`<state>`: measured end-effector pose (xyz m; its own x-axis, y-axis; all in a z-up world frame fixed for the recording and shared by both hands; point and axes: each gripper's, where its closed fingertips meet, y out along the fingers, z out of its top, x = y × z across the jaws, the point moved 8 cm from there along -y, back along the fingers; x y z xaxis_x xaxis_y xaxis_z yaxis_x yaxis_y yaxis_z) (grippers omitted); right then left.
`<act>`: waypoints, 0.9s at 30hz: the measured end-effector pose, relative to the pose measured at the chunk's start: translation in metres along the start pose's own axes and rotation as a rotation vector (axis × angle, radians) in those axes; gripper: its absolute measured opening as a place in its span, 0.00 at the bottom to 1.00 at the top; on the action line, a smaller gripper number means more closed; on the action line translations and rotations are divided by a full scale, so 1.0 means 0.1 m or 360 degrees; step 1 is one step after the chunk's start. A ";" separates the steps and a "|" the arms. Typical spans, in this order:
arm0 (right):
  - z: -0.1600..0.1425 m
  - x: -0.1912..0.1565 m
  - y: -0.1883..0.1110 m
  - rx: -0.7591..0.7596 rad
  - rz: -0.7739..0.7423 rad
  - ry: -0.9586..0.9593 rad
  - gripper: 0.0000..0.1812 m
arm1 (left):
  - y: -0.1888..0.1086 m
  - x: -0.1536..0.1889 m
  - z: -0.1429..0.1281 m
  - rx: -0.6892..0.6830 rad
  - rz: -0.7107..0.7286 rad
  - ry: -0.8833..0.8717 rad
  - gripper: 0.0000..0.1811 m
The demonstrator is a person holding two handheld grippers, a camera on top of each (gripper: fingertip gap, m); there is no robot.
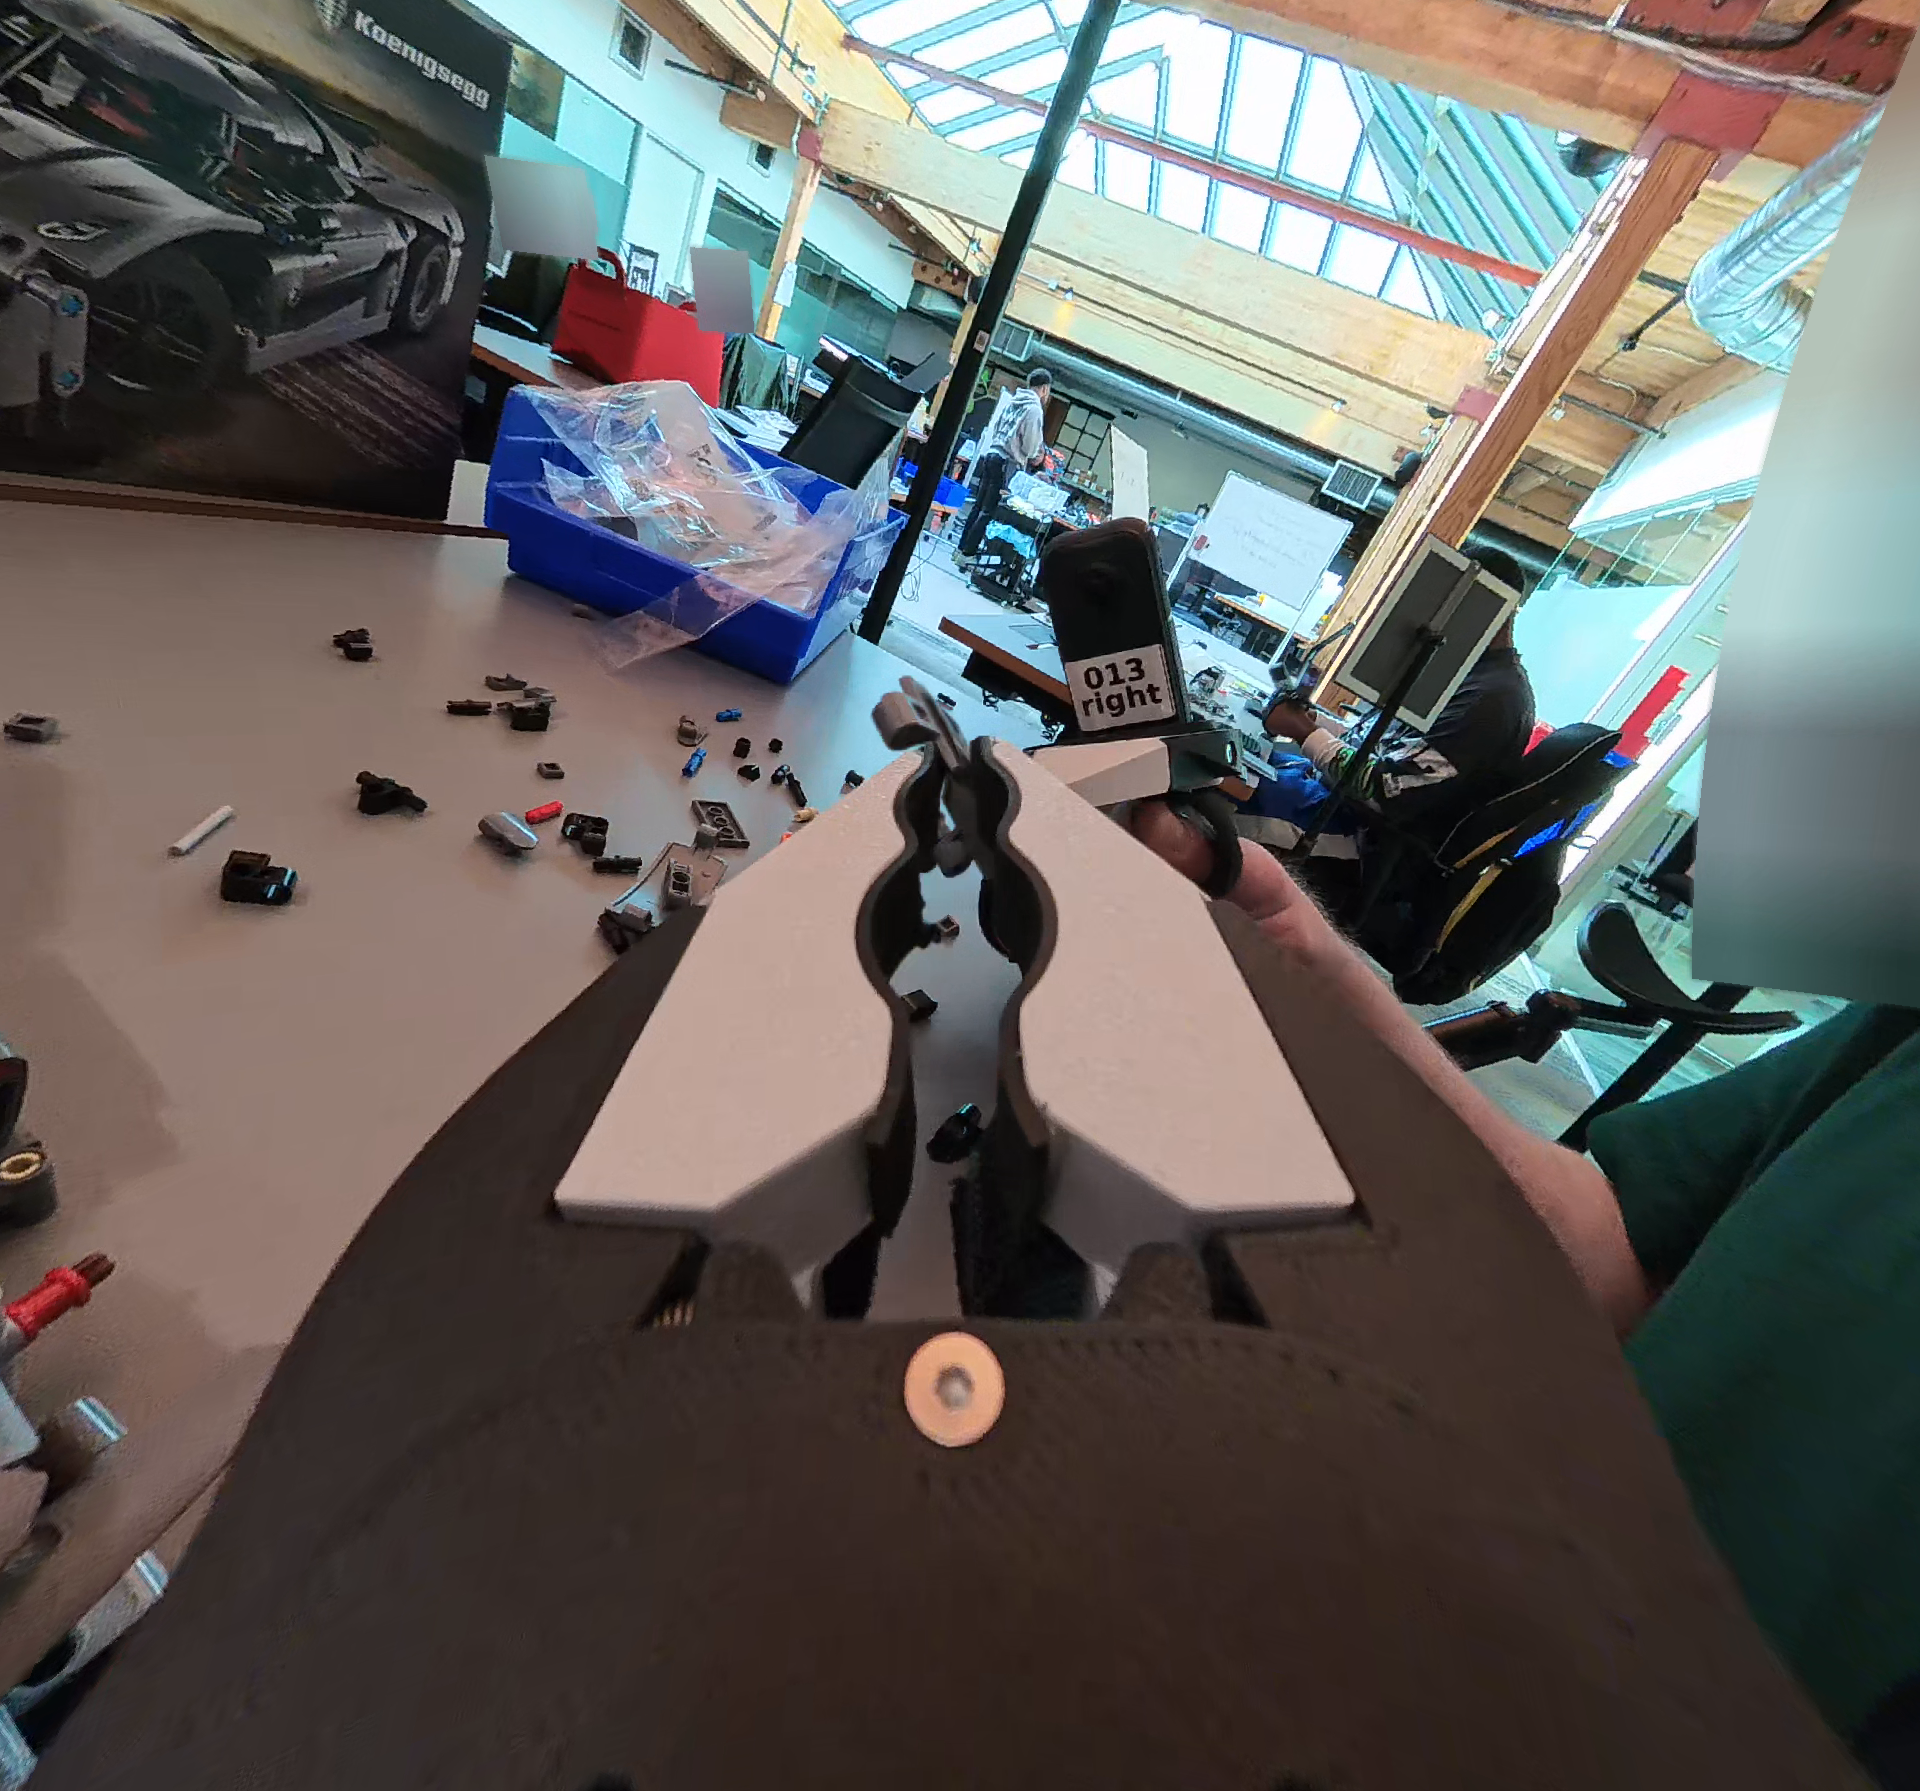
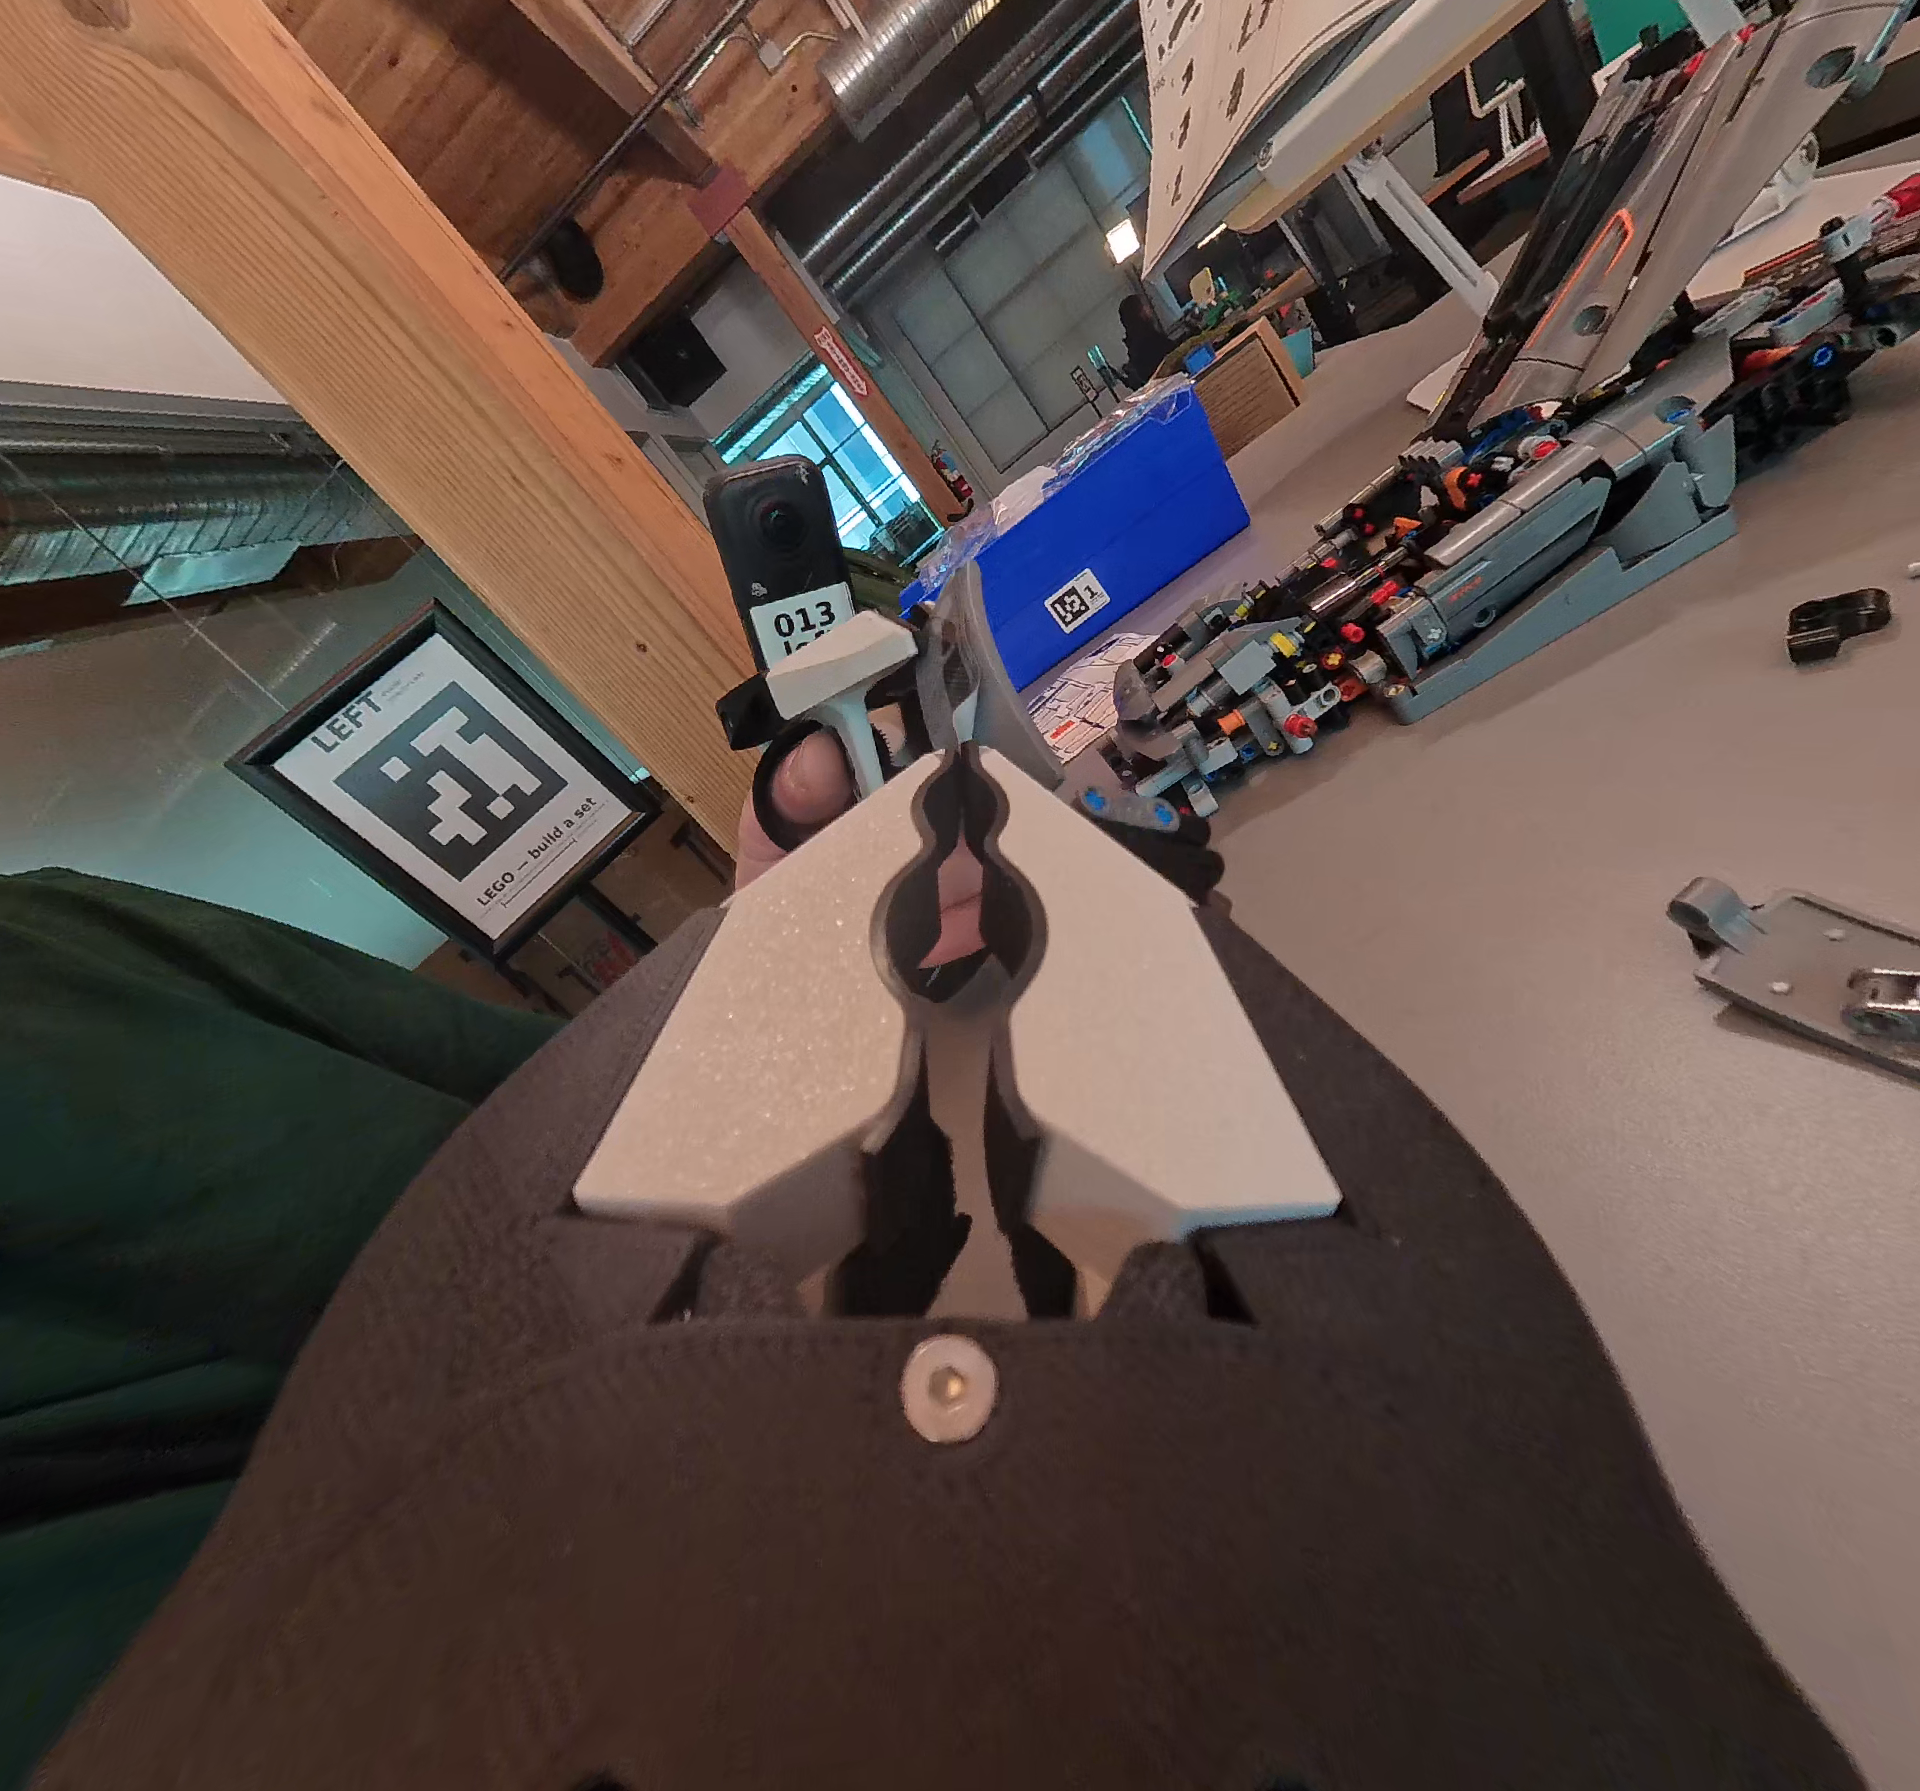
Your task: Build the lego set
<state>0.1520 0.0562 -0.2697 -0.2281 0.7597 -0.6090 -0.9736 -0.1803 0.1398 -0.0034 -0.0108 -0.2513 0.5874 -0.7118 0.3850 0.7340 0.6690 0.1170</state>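
My left gripper point(image 1: 951, 754) is shut on a small grey lego piece point(image 1: 912, 715) that sticks out past its tips, held above the table. My right gripper point(image 2: 961, 770) is shut at its tips on a grey curved lego piece point(image 2: 982, 661). The two grippers meet tip to tip: the right one point(image 1: 1117, 770) shows just beyond the left, and the left one point(image 2: 842, 676) shows just beyond the right. Whether the two grey pieces are joined I cannot tell. The partly built lego car point(image 2: 1455, 578) lies on the table to the right.
Loose small lego pieces point(image 1: 582, 827) are scattered over the grey table point(image 1: 260, 1014). A blue bin point(image 1: 665, 546) with plastic bags stands behind them, next to the set's box point(image 1: 208, 235). A grey plate assembly point(image 2: 1808, 972) and a black piece point(image 2: 1834, 624) lie at right. An open instruction booklet point(image 2: 1299, 6) stands behind. My two grippers' fingertips are within a few centimetres of each other. From either gripper's tips it is about 20 cm to the partly built lego car point(image 2: 1455, 578).
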 end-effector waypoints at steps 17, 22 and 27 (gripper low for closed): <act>0.02 -0.02 -0.04 0.0074 -0.0005 -0.0008 0.00 | -0.05 0.03 -0.12 0.0065 -0.0020 -0.0147 0.18; -0.01 -0.05 0.01 0.0053 0.0009 -0.0020 0.00 | 0.04 0.09 -0.12 0.0074 -0.0012 -0.0122 0.14; -0.03 -0.07 0.06 0.0034 -0.0011 -0.0048 0.00 | 0.02 0.06 -0.09 0.0138 0.0027 -0.0116 0.02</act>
<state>0.1482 0.0478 -0.2671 -0.2211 0.7795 -0.5860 -0.9750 -0.1619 0.1525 0.0053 -0.0158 -0.2573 0.5706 -0.6851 0.4528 0.6903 0.6988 0.1875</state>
